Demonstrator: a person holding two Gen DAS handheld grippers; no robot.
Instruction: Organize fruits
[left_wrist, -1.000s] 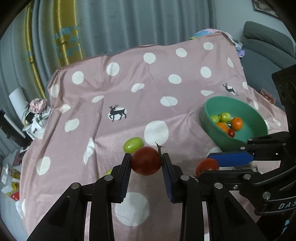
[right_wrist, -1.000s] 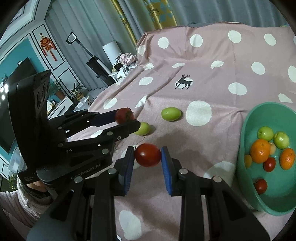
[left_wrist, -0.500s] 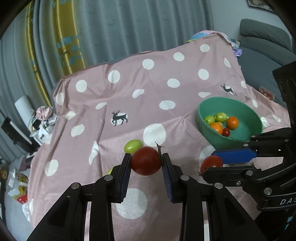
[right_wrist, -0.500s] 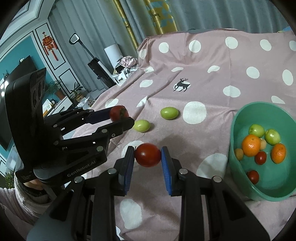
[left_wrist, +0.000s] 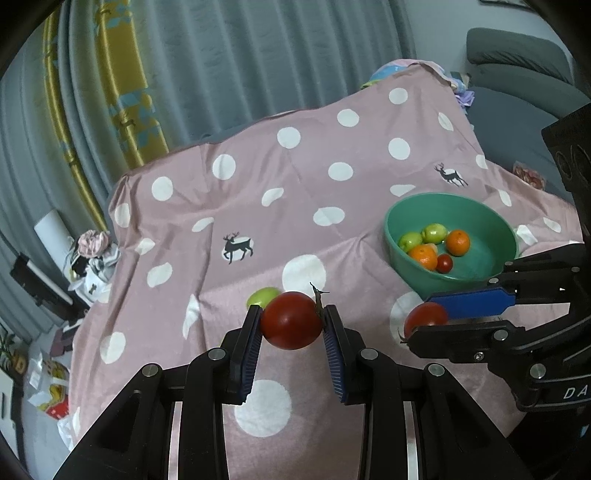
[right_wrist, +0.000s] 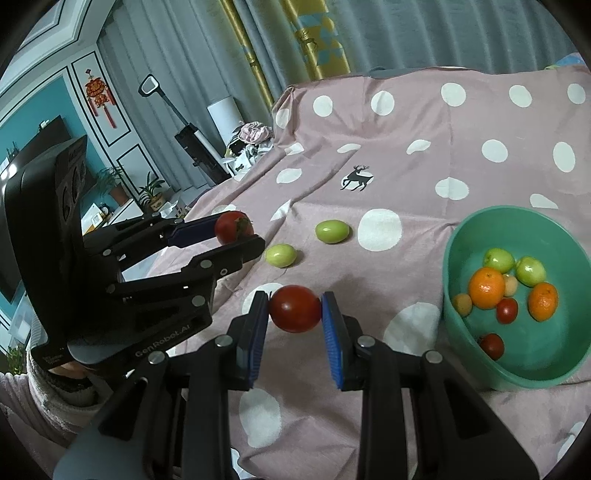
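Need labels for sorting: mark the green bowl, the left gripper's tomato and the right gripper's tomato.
green bowl (right_wrist: 458, 236), right wrist view, on its left rim.
left gripper's tomato (left_wrist: 291, 320), left wrist view, on its middle.
right gripper's tomato (right_wrist: 294, 308), right wrist view, on its middle.

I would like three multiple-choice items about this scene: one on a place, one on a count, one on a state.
1. Where do the two loose green fruits lie?
A. in the bowl
B. on the dotted cloth, outside the bowl
C. on the sofa

2. How many orange mandarins are in the bowl?
A. two
B. four
C. none

3. What is the state of the right gripper?
A. open and empty
B. shut on a green fruit
C. shut on a red tomato

Answers:
1 B: both green fruits rest on the cloth, left of the green bowl.
2 A: two mandarins show inside it.
3 C: the right gripper has its pads pressed on a red tomato.
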